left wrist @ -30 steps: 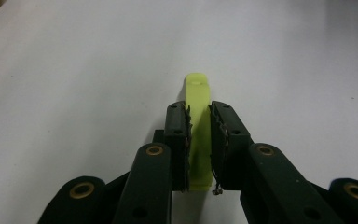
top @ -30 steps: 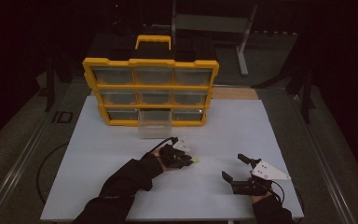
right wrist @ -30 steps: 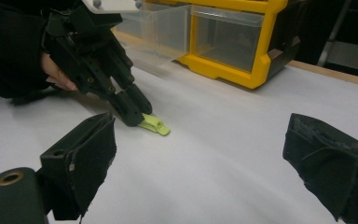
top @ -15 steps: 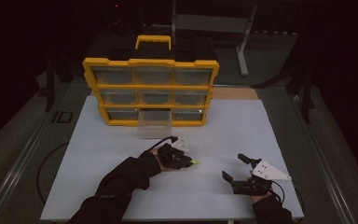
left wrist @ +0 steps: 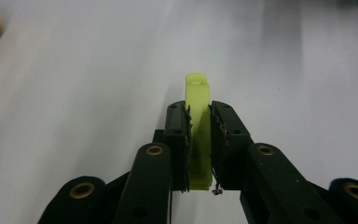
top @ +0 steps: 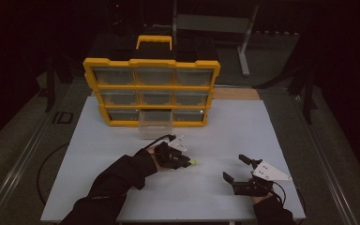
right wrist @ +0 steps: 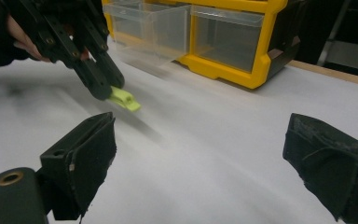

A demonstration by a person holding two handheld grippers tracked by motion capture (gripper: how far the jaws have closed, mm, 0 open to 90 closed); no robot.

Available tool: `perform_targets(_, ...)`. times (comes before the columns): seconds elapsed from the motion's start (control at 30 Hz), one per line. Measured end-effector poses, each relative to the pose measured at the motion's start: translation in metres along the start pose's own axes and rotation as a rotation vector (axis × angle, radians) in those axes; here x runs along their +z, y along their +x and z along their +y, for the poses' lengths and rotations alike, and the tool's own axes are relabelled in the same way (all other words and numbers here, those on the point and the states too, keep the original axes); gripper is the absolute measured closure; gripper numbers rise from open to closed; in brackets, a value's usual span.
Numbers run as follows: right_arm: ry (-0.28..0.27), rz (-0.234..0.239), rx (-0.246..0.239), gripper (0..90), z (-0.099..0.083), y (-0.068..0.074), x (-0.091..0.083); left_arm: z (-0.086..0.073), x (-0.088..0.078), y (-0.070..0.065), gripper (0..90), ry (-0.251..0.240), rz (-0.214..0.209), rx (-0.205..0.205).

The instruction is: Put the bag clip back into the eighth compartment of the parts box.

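Near the front of the white desk [top: 122,140], well short of the yellow drawer organizer [top: 152,91] that stands at its far edge, the left hand-held gripper [top: 183,161] has its black jaws clamped on a small lime-green plastic piece [left wrist: 198,135]. From the left gripper view the piece sits upright between the two pads, pressed on both flat sides, its rounded tip poking out past the jaw ends toward the bare desk surface. In the right gripper view the same piece [right wrist: 125,99] juts from the jaw tips at a downward slant, apparently just clear of the desk, though I cannot say for sure whether it touches.

One clear drawer [top: 155,124] in the bottom row of the organizer is pulled out toward the person; the left hand-held gripper is in front of that drawer, a little to its right and apart from it.

Farther from the organizer, toward the right front corner of the desk, the right hand-held gripper [top: 237,168] rests low with its jaws spread wide and nothing between them. It stays clear of the green piece, which lies between it and the open drawer.
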State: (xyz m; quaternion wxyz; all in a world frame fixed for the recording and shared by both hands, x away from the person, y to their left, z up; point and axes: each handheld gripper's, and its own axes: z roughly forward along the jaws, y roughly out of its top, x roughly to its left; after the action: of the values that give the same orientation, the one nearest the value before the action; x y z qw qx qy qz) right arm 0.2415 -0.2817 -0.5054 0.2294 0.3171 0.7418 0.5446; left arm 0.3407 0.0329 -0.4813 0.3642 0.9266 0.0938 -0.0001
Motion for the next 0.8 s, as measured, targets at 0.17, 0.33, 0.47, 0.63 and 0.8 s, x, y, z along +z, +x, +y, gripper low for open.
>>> perform_targets(0.17,0.000,-0.001,-0.001,9.3,0.000,0.000,0.000,0.004,-0.012,-0.001,78.8,-0.006,0.002,0.014)
perform_targets(0.33,0.000,0.001,-0.001,9.3,0.000,0.000,0.001,0.007,-0.022,0.000,78.8,-0.024,0.005,0.014)
perform_targets(0.47,-0.001,0.000,-0.001,9.3,0.000,0.000,0.000,0.009,-0.029,0.002,78.8,-0.028,0.004,0.019)
perform_targets(0.63,0.000,-0.001,-0.001,9.3,0.000,0.000,0.000,0.012,-0.036,0.004,78.8,-0.042,0.014,0.016)
perform_targets(0.8,0.001,-0.004,-0.005,9.3,0.000,0.000,0.000,0.014,-0.041,0.005,78.8,-0.041,0.019,0.022)
